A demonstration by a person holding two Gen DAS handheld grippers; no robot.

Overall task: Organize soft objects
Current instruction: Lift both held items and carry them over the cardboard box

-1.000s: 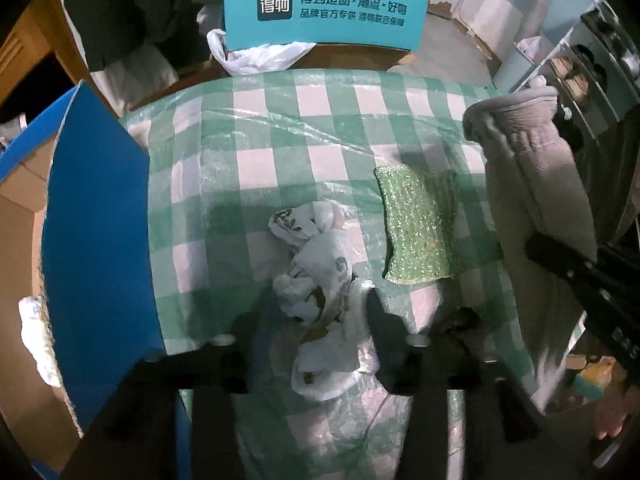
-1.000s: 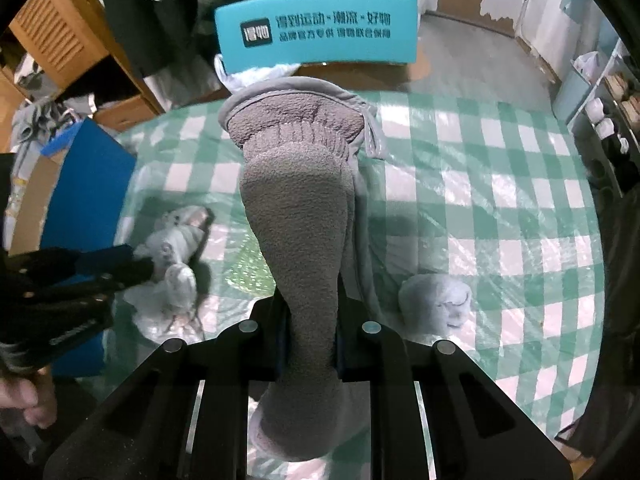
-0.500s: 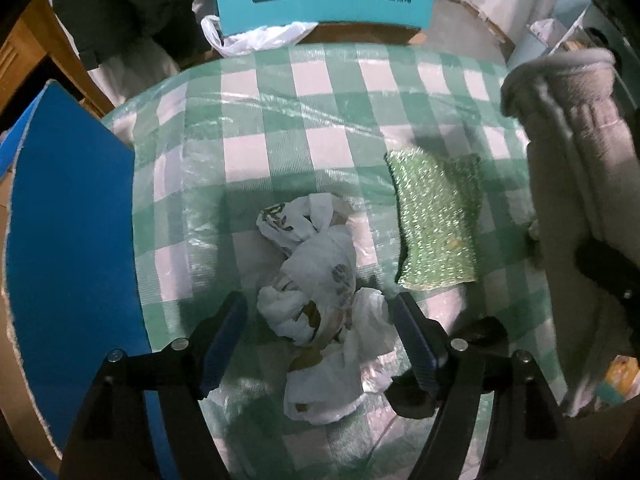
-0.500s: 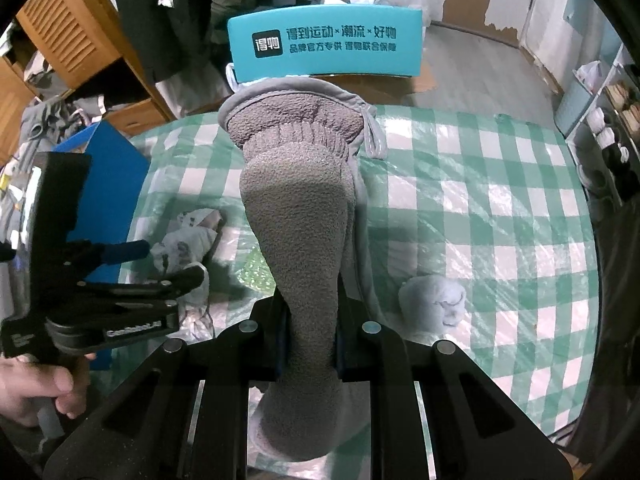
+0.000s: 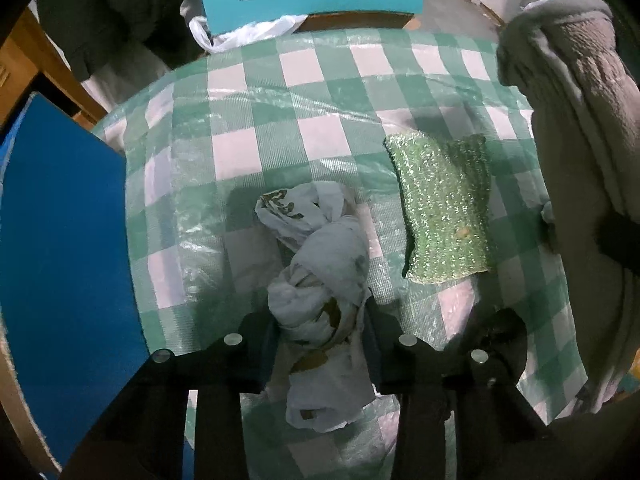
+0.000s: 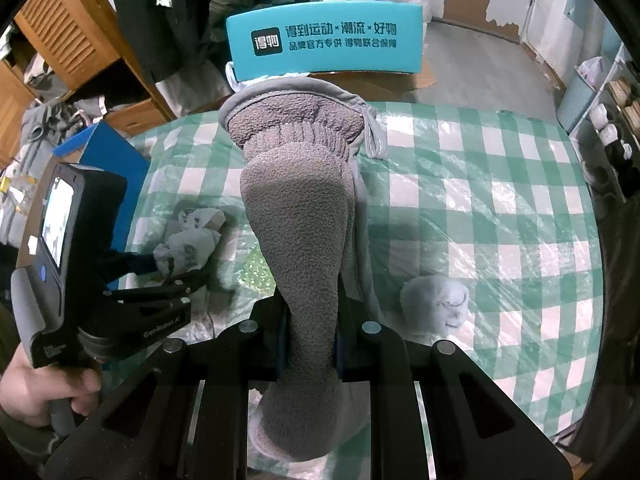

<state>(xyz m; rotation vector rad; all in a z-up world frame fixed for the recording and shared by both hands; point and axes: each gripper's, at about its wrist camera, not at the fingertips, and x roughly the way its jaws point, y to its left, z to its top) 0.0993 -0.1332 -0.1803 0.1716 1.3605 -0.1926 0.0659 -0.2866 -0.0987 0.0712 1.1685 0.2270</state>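
A crumpled white printed cloth [image 5: 320,272] lies on the green checked tablecloth [image 5: 280,120]. My left gripper [image 5: 320,332] points down over its near part, and its jaws are closing, with both pads pressed into the cloth. To the cloth's right lies a green glittery sponge [image 5: 444,208]. My right gripper [image 6: 310,332] is shut on a grey fleece glove [image 6: 300,220] that stands up in front of its camera, cuff uppermost. The glove [image 5: 580,140] also fills the right edge of the left wrist view. In the right wrist view, the left gripper [image 6: 176,270] pinches the cloth [image 6: 192,240].
A small pale rolled cloth [image 6: 434,304] lies right of the glove. A blue cardboard box flap [image 5: 60,240] stands along the table's left edge. A teal chair back [image 6: 324,40] is behind the table. A hand [image 6: 36,392] holds the left gripper's handle.
The left gripper opened wide, came down over the white cloth and closed its jaws on it. The right gripper and the glove stayed still.
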